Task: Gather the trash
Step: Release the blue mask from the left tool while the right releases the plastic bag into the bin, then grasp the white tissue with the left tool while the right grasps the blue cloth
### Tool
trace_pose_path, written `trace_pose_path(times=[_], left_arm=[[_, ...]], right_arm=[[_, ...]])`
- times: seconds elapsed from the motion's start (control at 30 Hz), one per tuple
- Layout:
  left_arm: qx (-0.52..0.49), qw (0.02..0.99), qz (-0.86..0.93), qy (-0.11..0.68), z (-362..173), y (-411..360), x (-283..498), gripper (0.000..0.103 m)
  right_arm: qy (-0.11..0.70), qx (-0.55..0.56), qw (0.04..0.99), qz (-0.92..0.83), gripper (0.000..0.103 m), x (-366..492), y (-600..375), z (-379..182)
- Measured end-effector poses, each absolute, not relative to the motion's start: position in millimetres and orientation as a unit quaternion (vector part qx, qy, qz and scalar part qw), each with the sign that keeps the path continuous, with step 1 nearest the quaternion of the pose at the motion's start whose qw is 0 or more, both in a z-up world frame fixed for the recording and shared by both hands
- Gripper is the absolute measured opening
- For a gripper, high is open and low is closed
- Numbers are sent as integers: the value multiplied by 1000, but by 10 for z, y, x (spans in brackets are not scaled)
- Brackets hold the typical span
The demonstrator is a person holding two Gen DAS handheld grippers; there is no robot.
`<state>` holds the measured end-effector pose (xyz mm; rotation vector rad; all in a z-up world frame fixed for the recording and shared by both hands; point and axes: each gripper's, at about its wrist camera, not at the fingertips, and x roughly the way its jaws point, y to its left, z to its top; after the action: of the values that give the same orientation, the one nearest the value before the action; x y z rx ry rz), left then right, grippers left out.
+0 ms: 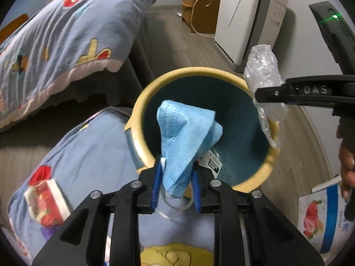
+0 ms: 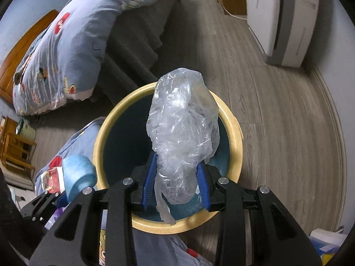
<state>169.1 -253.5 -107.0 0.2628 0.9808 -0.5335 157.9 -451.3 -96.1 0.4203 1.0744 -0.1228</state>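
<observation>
I am holding both pieces of trash over the bin (image 1: pixel 142 102), a yellow-rimmed tub with a dark blue inside standing on the wooden floor (image 2: pixel 277 115) beside the bed (image 1: pixel 66 35). My left gripper (image 1: pixel 176 184) is carrying a crumpled blue face mask (image 1: pixel 186 137); the blue pads are standing a little apart with the mask's lower end between them, and I cannot tell whether they are still pinching it or only cradling it, with a white ear loop dangling underneath. The mask is hanging over the near part of the bin's mouth, close to the rim. My right gripper (image 2: pixel 176 181) is closed partway on a bundle of clear plastic film (image 2: pixel 182 128), squeezing its lower part while the bulk is billowing up over the opening. To drop these well, I am wanting each piece plainly inside the rim before letting go, so I am judging that the left needs to come a touch further toward the middle. The film is light and clingy, so I am expecting it to stick to a pad; opening wide and giving a small shake should be freeing it. The ear loop could catch on a pad too. A red-and-white carton (image 1: pixel 46 201) is lying on the blue bedding (image 1: pixel 93 146) beside the bin, seemingly more trash to collect.
</observation>
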Motion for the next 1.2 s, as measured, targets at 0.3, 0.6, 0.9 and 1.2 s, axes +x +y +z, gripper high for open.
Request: trace_pose_path(times=[0.3, 0.6, 0.9, 1.2], left_arm=[[114, 854, -254, 440, -1050, -2595, 1759, 70], [95, 870, -234, 424, -857, -2355, 1742, 87], [85, 890, -189, 407, -393, -1542, 1519, 90], [49, 914, -103, 389, -26, -325, 831, 93]], right_arm=[[509, 218, 830, -66, 55, 1562, -4611, -1028], [501, 207, 837, -71, 87, 1577, -4567, -960], [488, 168, 855, -55, 97, 1654, -4195, -703], [476, 130, 870, 8, 97, 1380, -3381, -299]])
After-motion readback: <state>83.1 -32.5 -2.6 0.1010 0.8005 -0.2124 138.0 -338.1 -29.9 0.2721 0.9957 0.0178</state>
